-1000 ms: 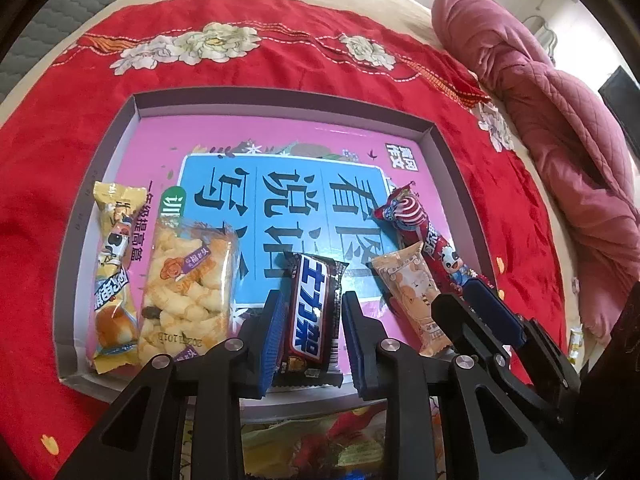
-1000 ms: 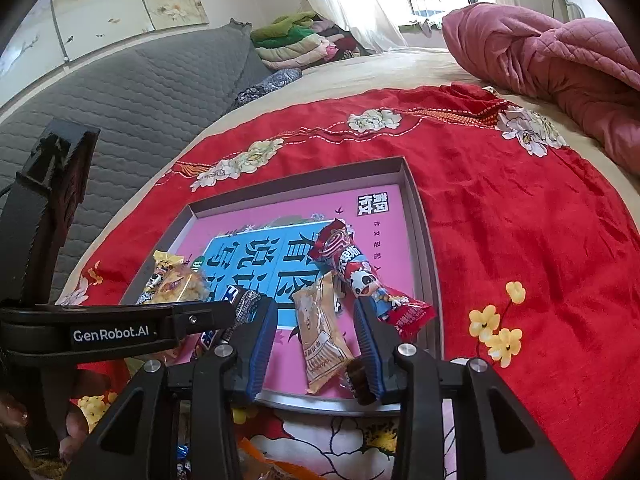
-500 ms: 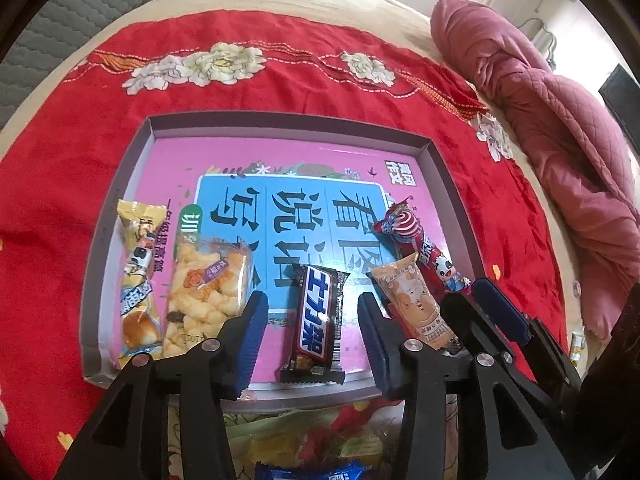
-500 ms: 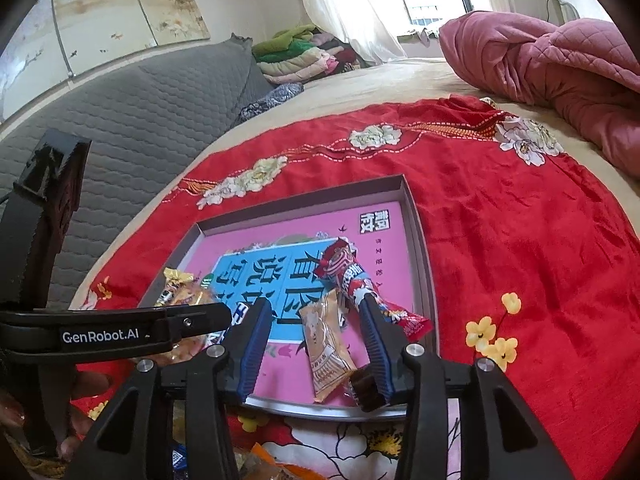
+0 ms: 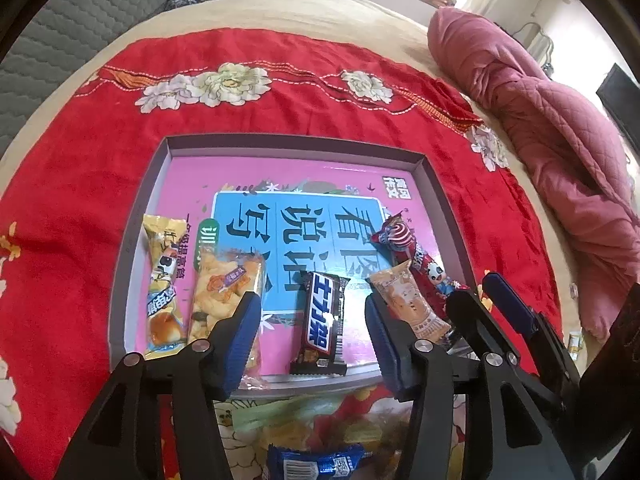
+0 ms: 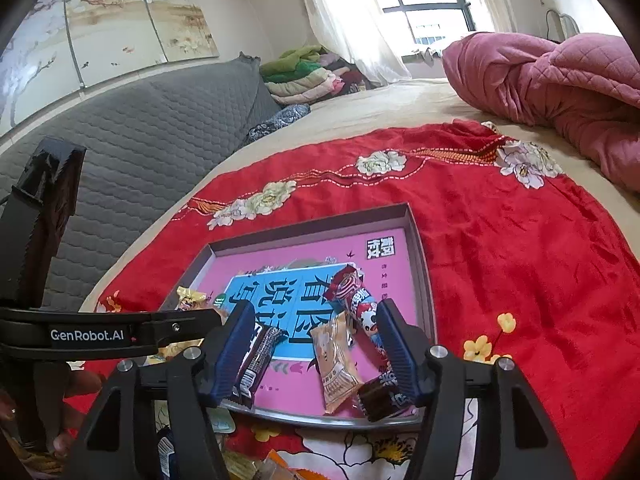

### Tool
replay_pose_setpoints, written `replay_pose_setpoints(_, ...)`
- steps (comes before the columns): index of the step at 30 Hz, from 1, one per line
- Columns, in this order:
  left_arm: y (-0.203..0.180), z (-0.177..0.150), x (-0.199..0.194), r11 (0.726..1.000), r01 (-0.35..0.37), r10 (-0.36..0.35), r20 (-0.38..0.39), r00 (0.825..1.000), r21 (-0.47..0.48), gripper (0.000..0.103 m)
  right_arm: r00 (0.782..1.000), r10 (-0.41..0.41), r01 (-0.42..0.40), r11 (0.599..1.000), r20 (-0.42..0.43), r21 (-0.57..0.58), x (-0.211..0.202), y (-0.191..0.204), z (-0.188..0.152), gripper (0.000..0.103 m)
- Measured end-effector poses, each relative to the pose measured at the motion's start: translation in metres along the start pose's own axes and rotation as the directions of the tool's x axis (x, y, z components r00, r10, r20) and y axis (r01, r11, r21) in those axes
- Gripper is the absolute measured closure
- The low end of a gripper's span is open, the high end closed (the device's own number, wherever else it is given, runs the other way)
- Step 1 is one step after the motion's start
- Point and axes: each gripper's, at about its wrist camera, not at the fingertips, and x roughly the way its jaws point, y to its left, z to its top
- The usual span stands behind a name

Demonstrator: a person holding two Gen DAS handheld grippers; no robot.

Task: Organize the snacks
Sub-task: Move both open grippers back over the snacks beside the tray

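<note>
A shallow grey tray [image 5: 138,216] with a pink and blue printed floor lies on the red cloth; it also shows in the right wrist view [image 6: 422,264]. In it lie a yellow bun pack [image 5: 162,284], a clear pack of puffed snacks [image 5: 224,284], a dark chocolate bar [image 5: 323,322], a tan biscuit pack [image 5: 408,300] and a red candy stick [image 5: 416,260]. My left gripper [image 5: 314,334] is open and empty, raised above the chocolate bar. My right gripper [image 6: 316,346] is open and empty above the biscuit pack [image 6: 336,364], with a small dark candy [image 6: 380,398] at the tray's near edge.
Loose snacks lie in front of the tray, among them a blue pack [image 5: 320,462]. The red flowered cloth [image 5: 80,152] covers the bed. A pink quilt [image 5: 560,152] lies at the right, a grey padded headboard [image 6: 140,140] at the left.
My left gripper opened, let go of the chocolate bar in the tray, and drew back and up. My right gripper also rose and drew back a little.
</note>
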Motion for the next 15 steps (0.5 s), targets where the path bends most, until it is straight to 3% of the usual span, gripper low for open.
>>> replay_pose_setpoints(11,0.002,-0.006,-0.012,1.0,-0.018,0.018,0.006,1.0,-0.002,0.045,0.997,0.015,-0.014,1.0,0.072,-0.011,-0.015,0.003,0.006,0.03)
replay_pose_setpoints(15,0.001,-0.007,-0.016,1.0,-0.02,0.02,0.006,1.0,0.0,0.045,0.994,0.012,-0.011,1.0,0.107,-0.016,-0.023,0.005,0.008,0.018)
